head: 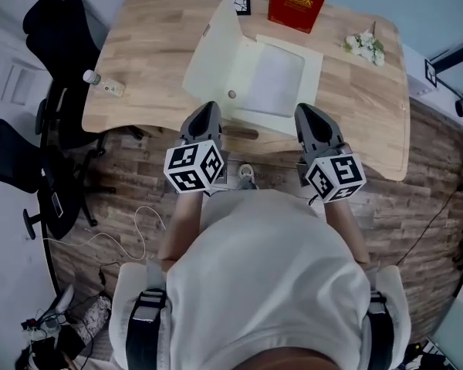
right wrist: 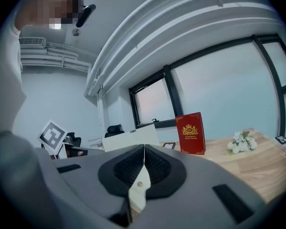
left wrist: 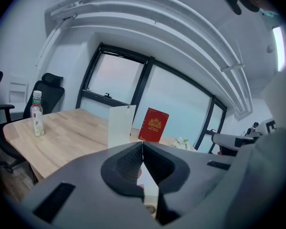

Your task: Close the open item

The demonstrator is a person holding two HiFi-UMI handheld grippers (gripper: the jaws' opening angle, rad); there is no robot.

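Both claws, left gripper (head: 209, 108) and right gripper (head: 305, 111), sit pressed together and empty by the table (head: 150, 68) edge — I'd nudge the upright flap (head: 214, 56) of the cream folder (head: 276, 79), mid-table just ahead, down rightward slowly.

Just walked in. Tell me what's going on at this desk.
A person stands at the wooden desk with a gripper in each hand. The left gripper and right gripper are both shut and empty, held at the desk's near edge, close to the cream folder. The folder lies open with its cover raised; closing has not begun.
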